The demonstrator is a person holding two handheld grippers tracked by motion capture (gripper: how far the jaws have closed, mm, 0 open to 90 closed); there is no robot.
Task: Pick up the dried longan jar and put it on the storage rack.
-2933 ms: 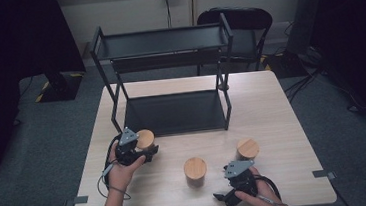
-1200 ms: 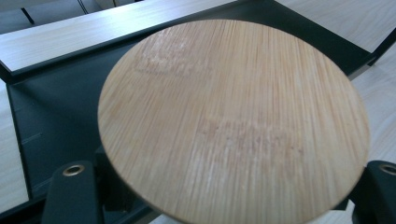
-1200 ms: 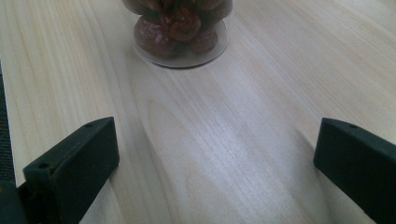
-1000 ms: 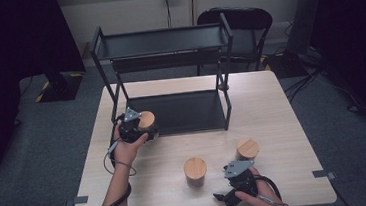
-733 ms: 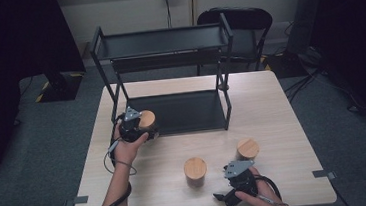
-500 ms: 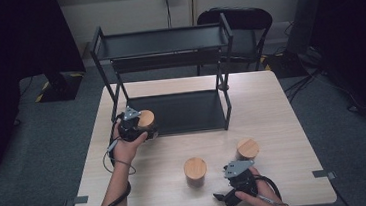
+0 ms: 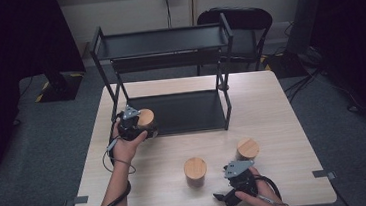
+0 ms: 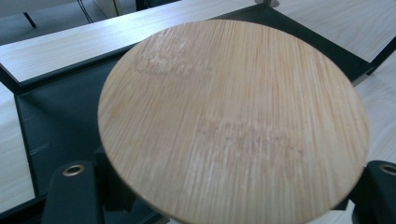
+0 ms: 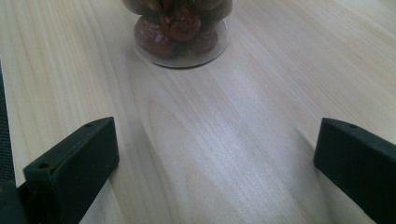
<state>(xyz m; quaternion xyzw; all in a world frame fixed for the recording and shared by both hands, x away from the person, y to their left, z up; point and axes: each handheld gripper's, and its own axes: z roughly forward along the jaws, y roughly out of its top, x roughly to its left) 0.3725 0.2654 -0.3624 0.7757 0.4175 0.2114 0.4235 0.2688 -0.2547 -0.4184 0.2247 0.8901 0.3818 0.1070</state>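
My left gripper [image 7: 142, 129] is shut on a jar with a round bamboo lid [image 7: 145, 118] at the front left corner of the black rack's lower shelf [image 7: 187, 113]. In the left gripper view the lid [image 8: 233, 121] lies between the jaws, over the dark shelf [image 8: 60, 116]. Whether the jar rests on the shelf I cannot tell. Near the table's front edge my right gripper [image 7: 227, 195] is open with bare wood between its jaws. Ahead of it in the right gripper view [image 9: 215, 158] stands a glass jar of dark red fruit [image 9: 182, 28].
Two more bamboo-lidded jars stand on the light wooden table [image 7: 271, 100]: one in the front middle [image 7: 195, 171], one to its right [image 7: 248, 149]. The two-tier rack's top shelf [image 7: 165, 41] spans the table's back. A black chair [image 7: 236, 18] stands behind.
Since the earliest frame my left hand has carried its jar away from the front of the table up to the rack's lower shelf corner. Over the last second nothing has moved.
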